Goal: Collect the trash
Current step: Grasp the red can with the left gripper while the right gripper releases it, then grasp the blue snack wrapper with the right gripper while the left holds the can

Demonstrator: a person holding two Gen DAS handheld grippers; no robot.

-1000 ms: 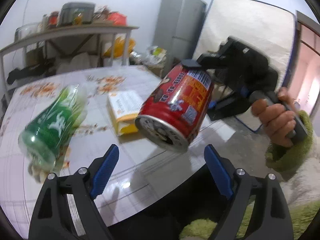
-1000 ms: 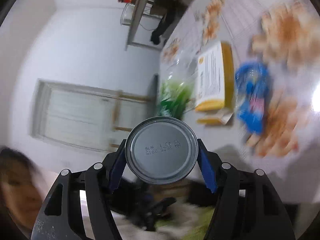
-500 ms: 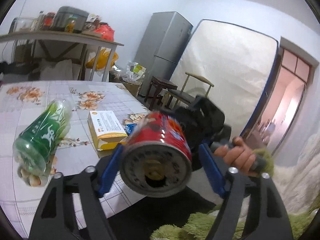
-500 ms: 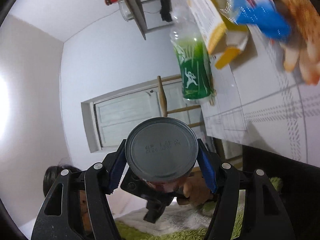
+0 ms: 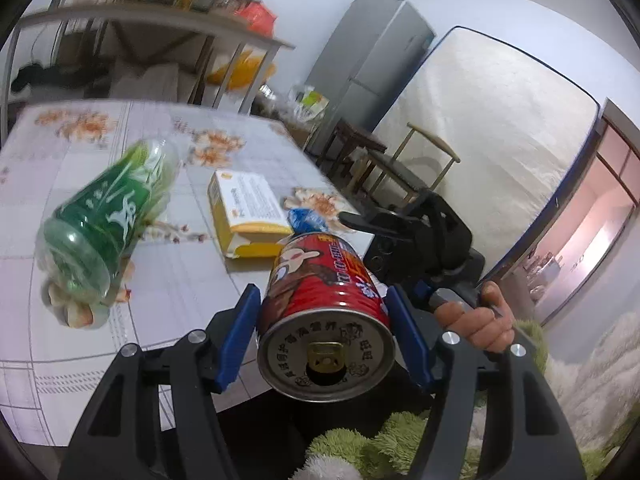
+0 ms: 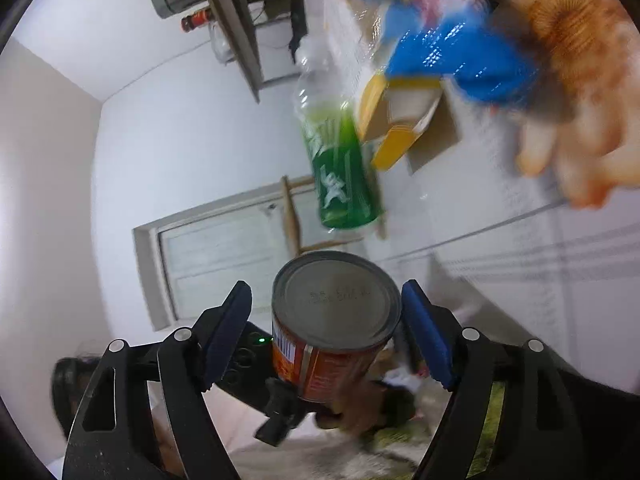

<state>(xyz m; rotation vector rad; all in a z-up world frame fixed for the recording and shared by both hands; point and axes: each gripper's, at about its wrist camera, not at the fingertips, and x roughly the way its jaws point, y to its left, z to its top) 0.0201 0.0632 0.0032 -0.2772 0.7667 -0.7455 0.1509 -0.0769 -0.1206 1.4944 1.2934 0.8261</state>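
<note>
We pass the can point(image 5: 325, 322) across: left gripper point(image 5: 324, 334) jaws have just closed on it; right gripper point(image 6: 326, 334) jaws have just opened, standing clear.

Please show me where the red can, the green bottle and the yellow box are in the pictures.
red can point(image 5: 325, 354): left wrist view, on its top end beside the pull tab.
green bottle point(image 5: 108, 210): left wrist view, on its green label.
yellow box point(image 5: 250, 200): left wrist view, on its white printed face.
</note>
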